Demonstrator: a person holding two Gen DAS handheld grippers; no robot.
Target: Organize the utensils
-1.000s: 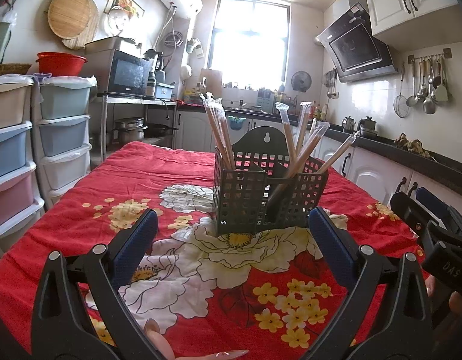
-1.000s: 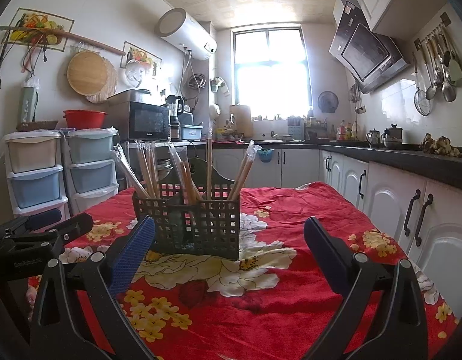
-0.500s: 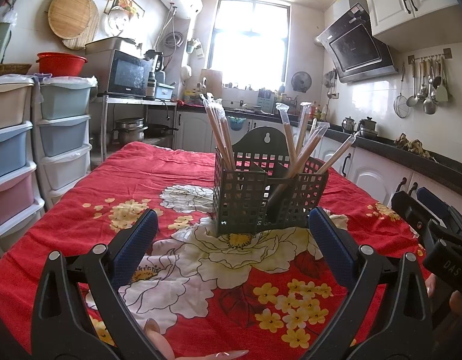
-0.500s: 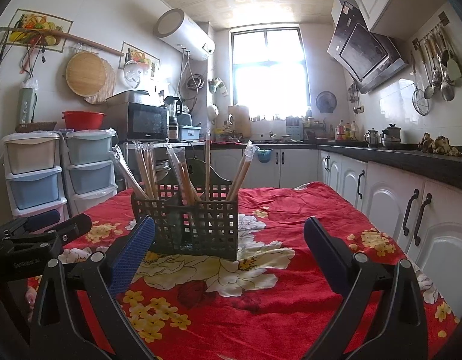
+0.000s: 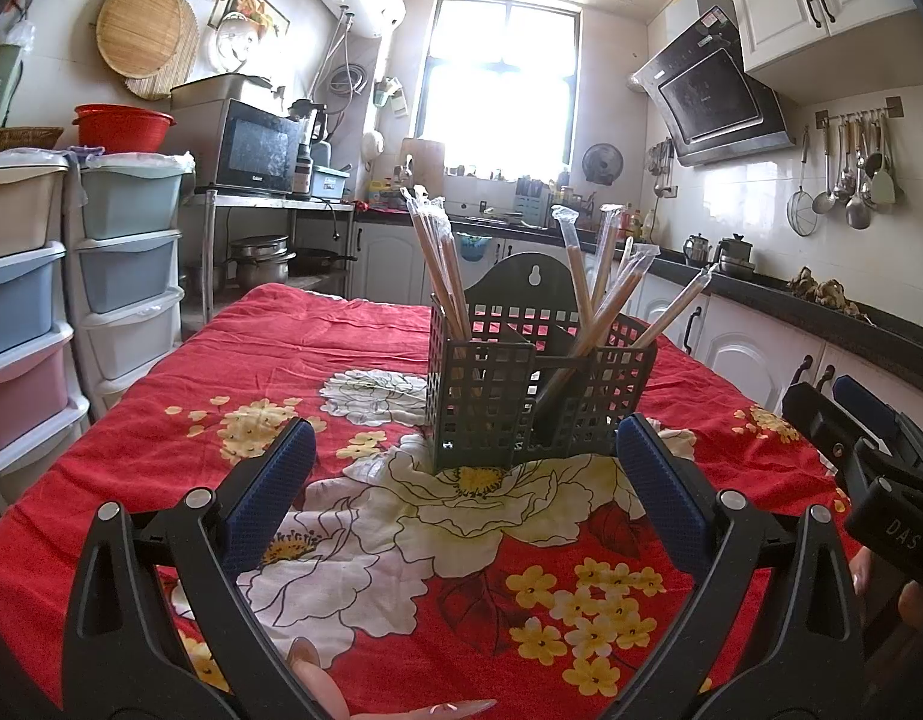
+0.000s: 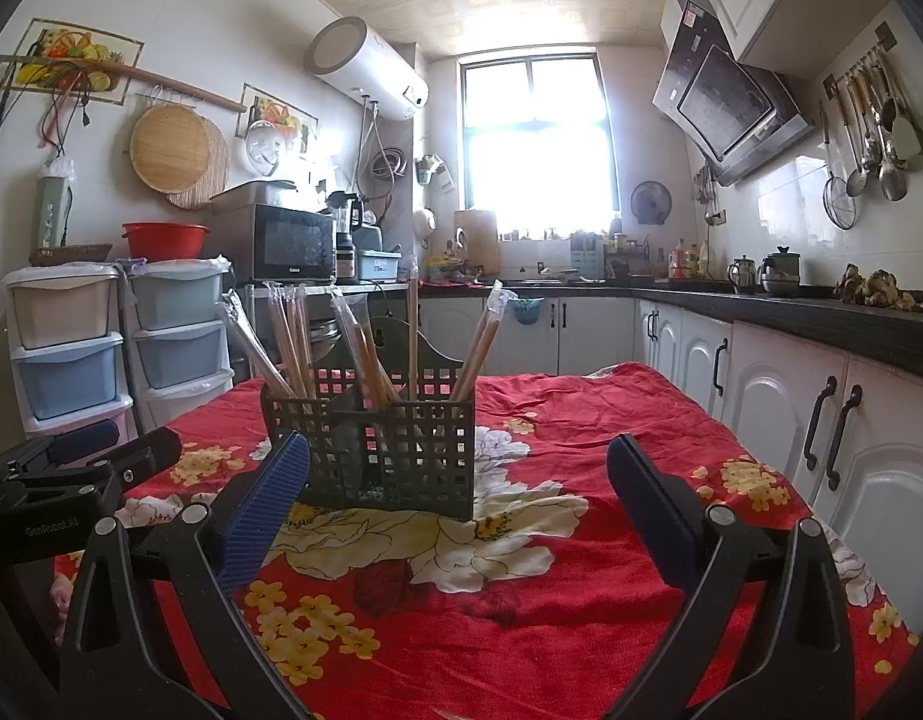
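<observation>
bright window (image 6: 536, 138) at the far wall, white cabinets (image 6: 761, 414) right, drawers (image 5: 125, 264) left, heater (image 6: 368, 69) overhead.

Only obstacle on desk (image 5: 353, 348): mesh utensil caddy (image 5: 539, 396) mid-cloth, wrapped chopsticks (image 5: 605, 294) splaying up and outward. Bare cloth all round it. Right tongs (image 5: 869, 450) near its right side, left tongs (image 6: 95, 456) near its left.

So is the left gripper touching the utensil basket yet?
Apart. In the left wrist view the open left gripper hangs short of the basket, with tablecloth visible before it.
</observation>
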